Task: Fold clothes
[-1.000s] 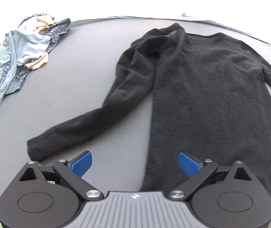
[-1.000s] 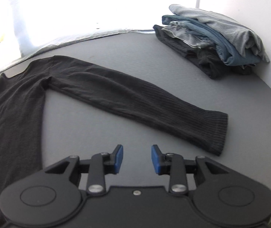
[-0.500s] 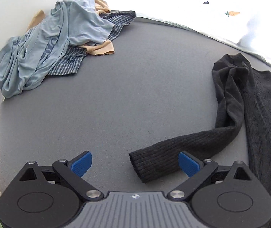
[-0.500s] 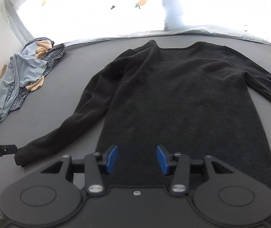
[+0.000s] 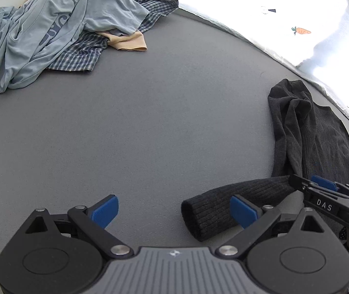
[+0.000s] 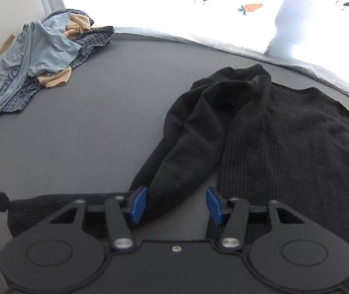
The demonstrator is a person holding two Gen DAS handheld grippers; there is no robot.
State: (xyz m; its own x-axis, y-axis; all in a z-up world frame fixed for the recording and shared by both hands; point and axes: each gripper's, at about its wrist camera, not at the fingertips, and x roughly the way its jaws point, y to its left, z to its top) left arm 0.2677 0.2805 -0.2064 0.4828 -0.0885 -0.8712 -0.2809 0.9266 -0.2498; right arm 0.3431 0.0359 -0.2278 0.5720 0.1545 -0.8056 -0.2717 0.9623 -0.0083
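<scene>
Sleeve of the black sweater may be missed or bunched, since left tongs and right tongs are spread open, empty, beside its cuff.

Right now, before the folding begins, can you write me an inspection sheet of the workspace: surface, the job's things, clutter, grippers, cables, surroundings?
Surface: grey table, smooth, with bare space in the middle.
Job's things: black sweater lies flat; its sleeve is bunched near the shoulder, and the cuff points toward the left gripper.
Clutter: unfolded heap at the far left, with a light blue shirt, a checked garment and a tan piece.
Grippers: left gripper open, cuff between its fingers, not clamped. Right gripper open, astride the sleeve.
Cables: nothing seen.
Surroundings: bright white sheet with a carrot print behind the table.
</scene>
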